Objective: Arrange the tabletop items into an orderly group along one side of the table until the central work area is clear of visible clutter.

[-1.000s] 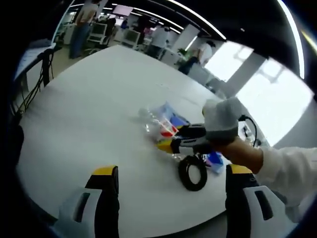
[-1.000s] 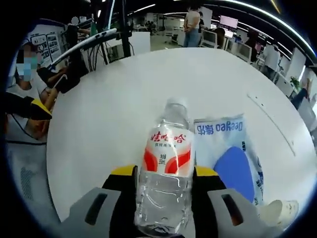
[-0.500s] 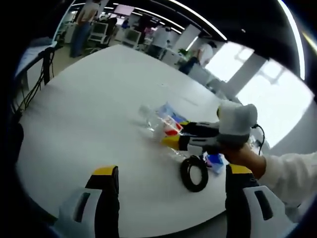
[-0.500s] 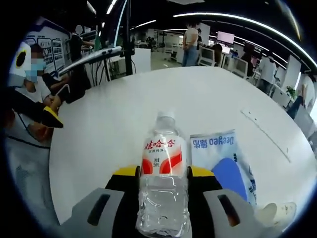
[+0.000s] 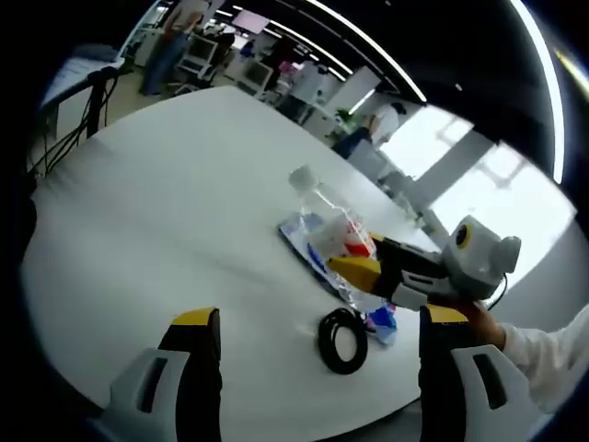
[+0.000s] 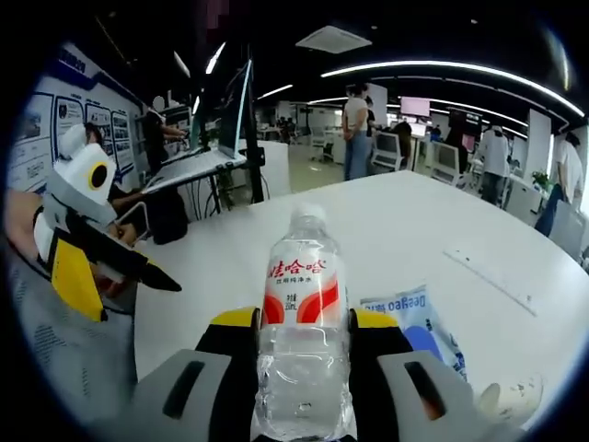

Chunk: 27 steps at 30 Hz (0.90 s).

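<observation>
We see a big office room behind the white table, with long bright lights across the dark ceiling. Some people stand far back near desks with screens. On the left in the right gripper view there is a wall with posters, and a stand with dark cables sits beside the table in the left gripper view.
</observation>
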### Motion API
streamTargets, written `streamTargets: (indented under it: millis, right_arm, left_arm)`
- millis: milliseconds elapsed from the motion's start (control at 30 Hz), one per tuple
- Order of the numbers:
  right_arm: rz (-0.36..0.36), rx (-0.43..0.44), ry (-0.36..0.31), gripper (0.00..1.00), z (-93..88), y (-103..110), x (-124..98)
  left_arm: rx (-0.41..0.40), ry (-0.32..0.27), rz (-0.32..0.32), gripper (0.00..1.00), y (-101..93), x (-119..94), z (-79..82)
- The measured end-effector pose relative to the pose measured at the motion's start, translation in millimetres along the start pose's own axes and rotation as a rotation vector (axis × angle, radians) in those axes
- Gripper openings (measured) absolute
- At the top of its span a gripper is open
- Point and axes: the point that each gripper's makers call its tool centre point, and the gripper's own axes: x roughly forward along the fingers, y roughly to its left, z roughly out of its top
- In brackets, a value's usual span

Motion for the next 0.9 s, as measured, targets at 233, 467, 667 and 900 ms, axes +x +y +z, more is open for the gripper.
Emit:
streamTargets:
  millis: [233,467,667,900]
  right_arm:
    - [0.018,-0.003,-0.029,0.34,8.6,3,-12]
    - [0.035,-0.005,-0.082,0.34,18.0,9,-27]
    - [0.045,-0.022,-0.128,0.34,25.0,15,-41]
    - [0.064,0.006,-0.172,0.34,25.8,17,-51]
  left_arm:
    - [-0.011,-0.026,-0.042,0.85,-13.8,4,15.8]
    - [0.025,-0.033,-0.072,0.83,-36.2,13,35.4]
    - [-0.005,-0.085,-0.121,0.81,-49.8,19,51.2]
    - [-0.087,-0.195,-0.148,0.70,-51.8,23,73.7]
